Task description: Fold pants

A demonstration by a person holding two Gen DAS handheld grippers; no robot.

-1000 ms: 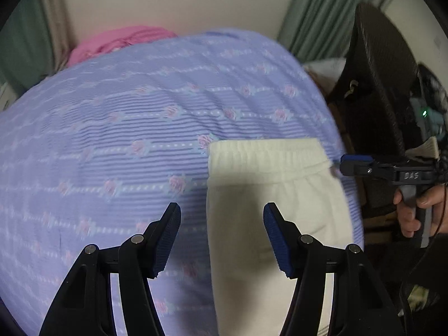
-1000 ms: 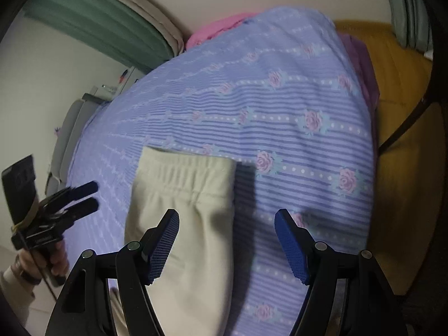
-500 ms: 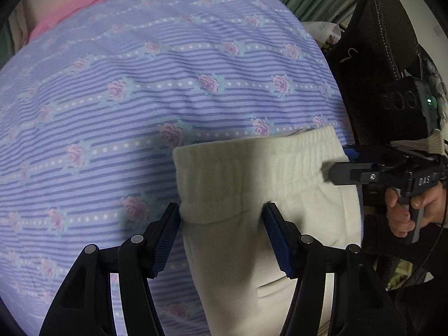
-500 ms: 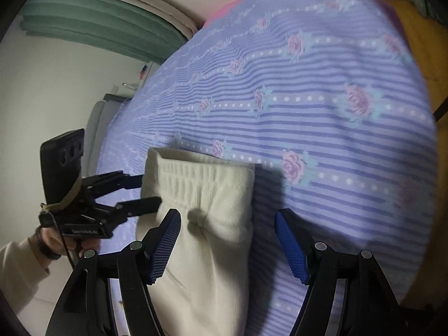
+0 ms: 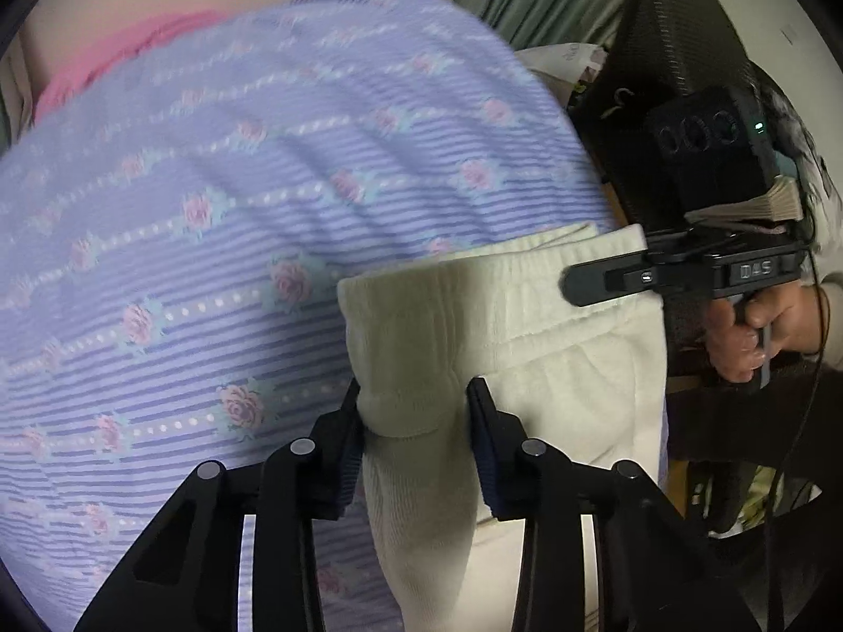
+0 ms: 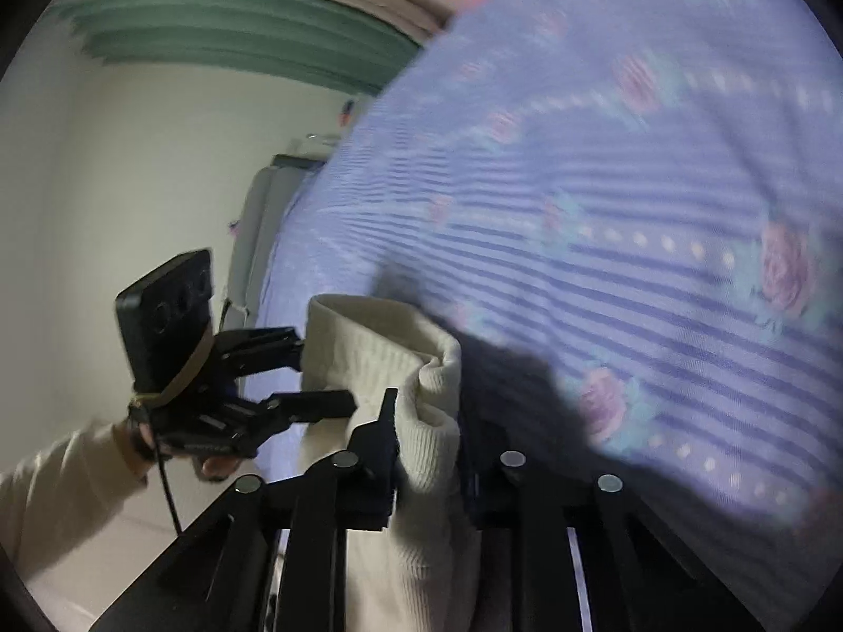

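As the waistband corners give the fold its handles, the left gripper (image 5: pixel 416 421) is closing on one corner of the cream pants (image 5: pixel 527 347). The right gripper (image 6: pixel 429 432) is closing on the other, cloth pinched; the rest lies on the bed (image 5: pixel 211 210).

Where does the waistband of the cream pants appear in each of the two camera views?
Left wrist view: waistband right of centre, above the left gripper.
Right wrist view: waistband left of centre, above the right gripper.
Shared landmark: the purple flowered bedspread under the pants.

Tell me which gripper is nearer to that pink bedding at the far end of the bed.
Left. The left gripper pinches the pants waistband corner on the side toward the pink bedding; the right gripper grips the opposite corner, at the bed's edge. Both jaws are closing on fabric.
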